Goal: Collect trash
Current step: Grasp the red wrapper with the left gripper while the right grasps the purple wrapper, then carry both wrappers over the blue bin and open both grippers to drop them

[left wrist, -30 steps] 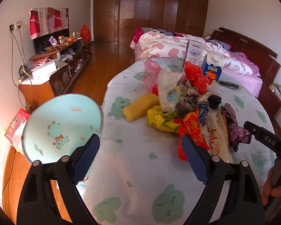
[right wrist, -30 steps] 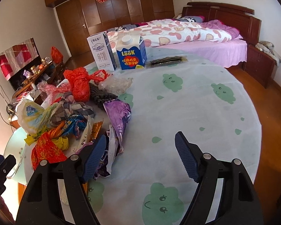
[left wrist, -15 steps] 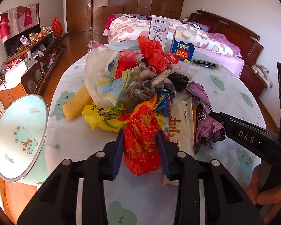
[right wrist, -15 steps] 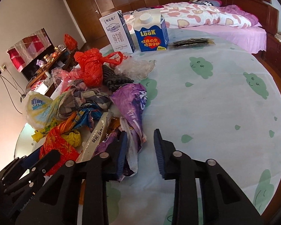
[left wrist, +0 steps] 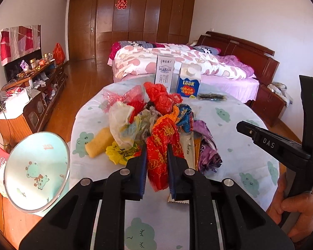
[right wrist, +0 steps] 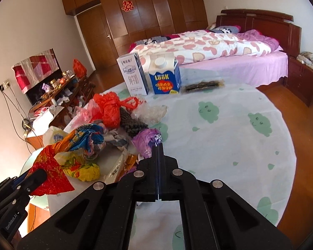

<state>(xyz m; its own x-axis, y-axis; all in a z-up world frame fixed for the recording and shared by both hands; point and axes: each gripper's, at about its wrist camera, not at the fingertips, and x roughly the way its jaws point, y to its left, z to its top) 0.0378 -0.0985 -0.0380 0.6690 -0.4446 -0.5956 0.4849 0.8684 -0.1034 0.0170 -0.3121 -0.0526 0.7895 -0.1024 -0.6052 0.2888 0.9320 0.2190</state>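
Observation:
A heap of plastic bags and wrappers [left wrist: 148, 120] lies on the round table with the green-patterned cloth [left wrist: 235, 112]. My left gripper [left wrist: 156, 156] is shut on a red and orange wrapper [left wrist: 162, 145], lifted a little off the cloth; it also shows in the right wrist view [right wrist: 50, 166]. My right gripper [right wrist: 157, 145] is fully shut, its tips touching the purple wrapper [right wrist: 146, 140]; whether it pinches it I cannot tell. The purple wrapper also shows in the left wrist view [left wrist: 206, 145].
A white milk carton [right wrist: 133, 77], a blue carton [right wrist: 164, 77] and a dark flat packet [right wrist: 202, 84] stand at the table's far side. A round mint bin lid [left wrist: 37, 170] sits left of the table. A bed [right wrist: 208, 48] and a cluttered sideboard [left wrist: 31, 91] lie beyond.
Both grippers went from wide open to shut. The left one moved to the heap, closed on the red wrapper and raised it. The right one closed at the purple wrapper.

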